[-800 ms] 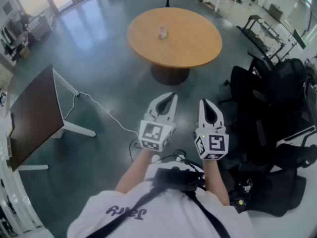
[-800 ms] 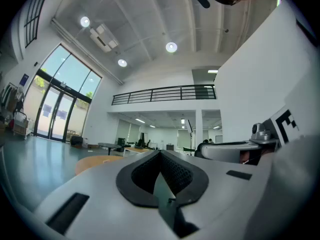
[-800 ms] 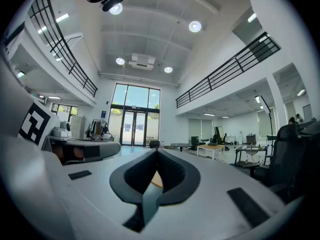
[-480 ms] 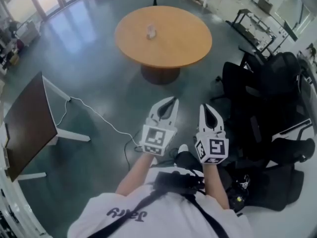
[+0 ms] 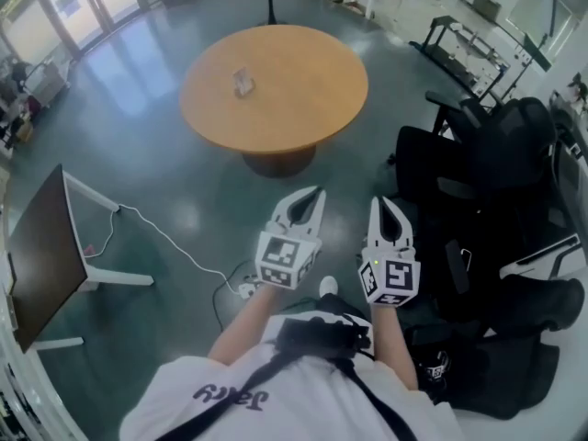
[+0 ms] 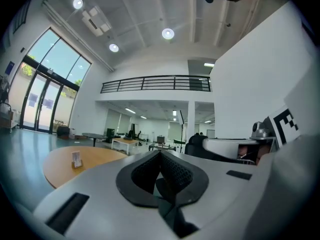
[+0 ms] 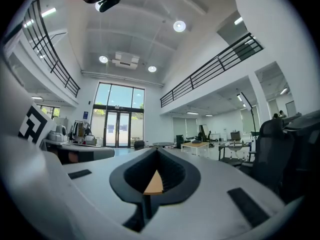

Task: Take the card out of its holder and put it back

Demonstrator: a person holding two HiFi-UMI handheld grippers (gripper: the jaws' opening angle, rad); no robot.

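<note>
Shift since earlier: the round counter (image 5: 303, 99) and the card holder (image 5: 243, 82) on it had slid left and a little lower in my head view than a moment before. Both tools had kept much the same place in front of me.
Left hand-held gripper (image 5: 317, 193): clenched, with its jaws pressed together at the tips and nothing between them. I held it in the air over the floor (image 5: 165, 154), pointing toward the counter.
Right hand-held gripper (image 5: 379, 202): clenched as well, tips meeting and empty. In its own view a sliver of the counter's orange top showed through the hollow behind the tips.
Spacing: the two sat side by side, near each other but not touching, and both were well short of the counter.
Card holder: it stood on the counter top, left of centre as I looked down, well apart from both tools.
Card (image 6: 76, 157): small and pale, it stood upright in the holder. It was too small for me to make out any print.
Floor: dark, grey-green and glossy. A white cable (image 5: 170, 243) ran across it toward my feet.
On my left: a dark board on white legs (image 5: 37, 246) stood at the edge of the head view.
On my right: black chairs (image 5: 478, 182) were crowded together just beside the right tool.
</note>
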